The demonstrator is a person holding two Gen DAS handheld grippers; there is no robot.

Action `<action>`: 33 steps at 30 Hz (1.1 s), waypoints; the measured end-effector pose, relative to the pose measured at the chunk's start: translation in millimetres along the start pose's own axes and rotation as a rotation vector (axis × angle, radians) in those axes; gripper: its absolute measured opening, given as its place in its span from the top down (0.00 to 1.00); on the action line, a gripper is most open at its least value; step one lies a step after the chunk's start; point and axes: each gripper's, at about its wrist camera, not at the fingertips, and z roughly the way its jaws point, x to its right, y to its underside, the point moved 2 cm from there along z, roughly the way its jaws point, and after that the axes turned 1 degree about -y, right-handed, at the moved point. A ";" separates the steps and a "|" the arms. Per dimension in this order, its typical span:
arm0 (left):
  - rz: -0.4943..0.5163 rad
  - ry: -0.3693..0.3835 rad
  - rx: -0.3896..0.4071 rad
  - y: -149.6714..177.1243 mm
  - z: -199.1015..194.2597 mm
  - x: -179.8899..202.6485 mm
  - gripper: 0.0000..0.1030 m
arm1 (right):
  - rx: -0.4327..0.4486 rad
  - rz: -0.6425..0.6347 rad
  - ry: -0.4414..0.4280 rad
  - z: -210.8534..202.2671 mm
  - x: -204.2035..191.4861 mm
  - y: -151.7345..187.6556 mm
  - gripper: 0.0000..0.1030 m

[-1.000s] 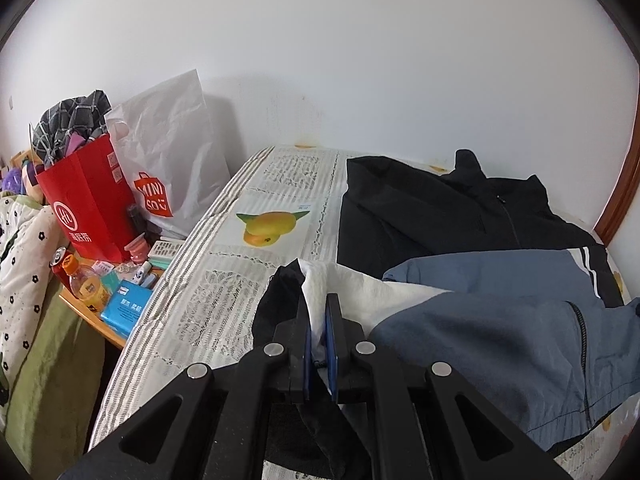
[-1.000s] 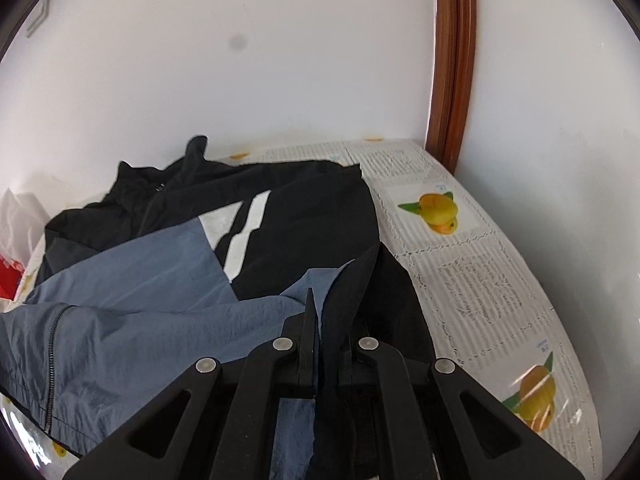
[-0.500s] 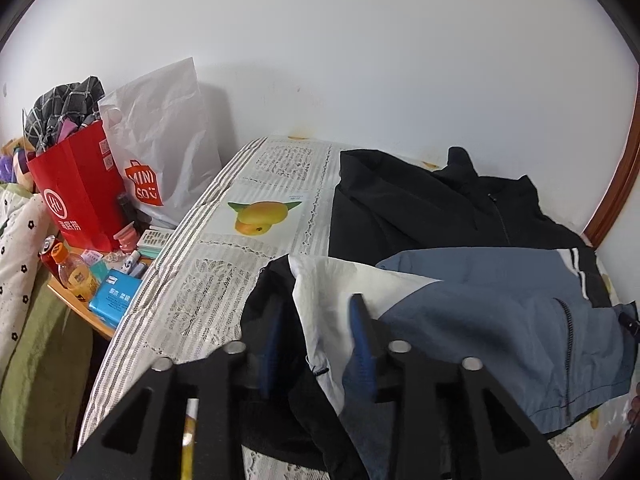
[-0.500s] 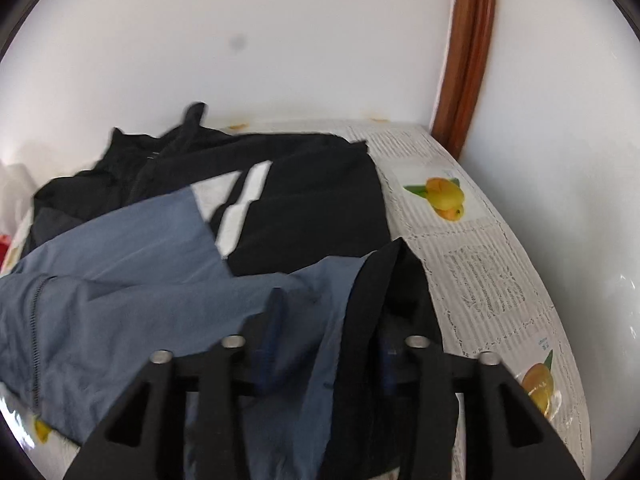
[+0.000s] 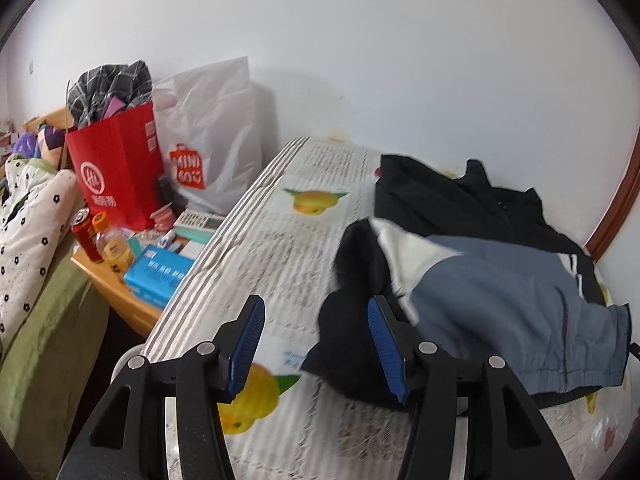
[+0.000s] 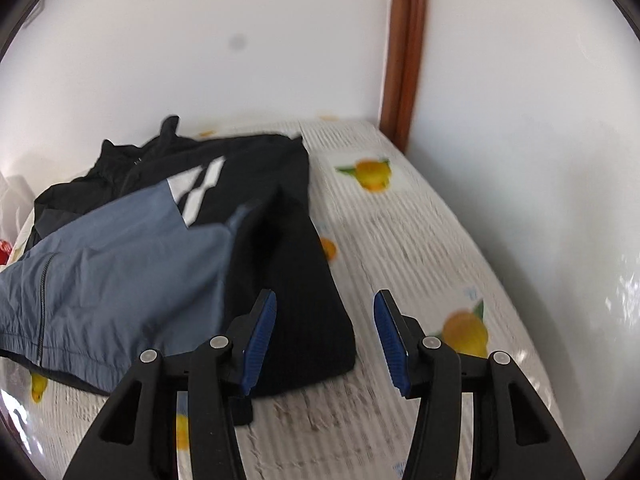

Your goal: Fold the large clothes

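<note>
My left tongs (image 5: 316, 340) stand wide apart and hold nothing; the blue pads (image 5: 248, 344) frame bare bed (image 5: 280, 256) on one side and the black cuff end of a sleeve (image 5: 352, 320) on the other. My right tongs (image 6: 326, 340) are apart too and empty, with the other black sleeve (image 6: 296, 300) lying just ahead of the left pad.

The jacket (image 6: 132, 256) lies on the bed, collar toward the far wall, its grey-blue lower part already turned up over the black chest, with both sleeves lying along its edges. It covers the middle of the bed and reaches close to the wall.

I judge it light and quite limp: thin shell cloth that wrinkles finely and drapes flat with no stiffness of its own. That sort of cloth is likely slick, so a shallow pinch on a single layer could slide out. The ribbed black cuffs and the hem band look thicker and grippier, so those are the places I would take hold, along with the doubled fold edge where two layers give the pads more to bite on. The zip line down the grey-blue panel (image 5: 564, 340) will resist creasing, so I would fold beside it, not across it.

Off the bed's left edge a low tabletop (image 5: 120, 292) carries bottles and boxes, with a red bag (image 5: 116, 168) and a white bag (image 5: 208, 140) behind. They are well apart from the jacket.
</note>
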 end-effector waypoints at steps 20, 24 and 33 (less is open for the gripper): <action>0.051 0.099 -0.129 30.6 46.9 17.4 0.86 | -0.118 0.008 -0.016 55.3 -9.4 22.2 0.91; 0.096 0.083 -0.104 35.2 32.5 19.4 0.92 | -0.105 -0.004 -0.022 47.1 -9.9 26.9 0.95; 0.091 0.048 -0.087 56.9 -9.2 3.3 0.93 | -0.109 -0.012 -0.064 10.3 -3.4 50.1 0.96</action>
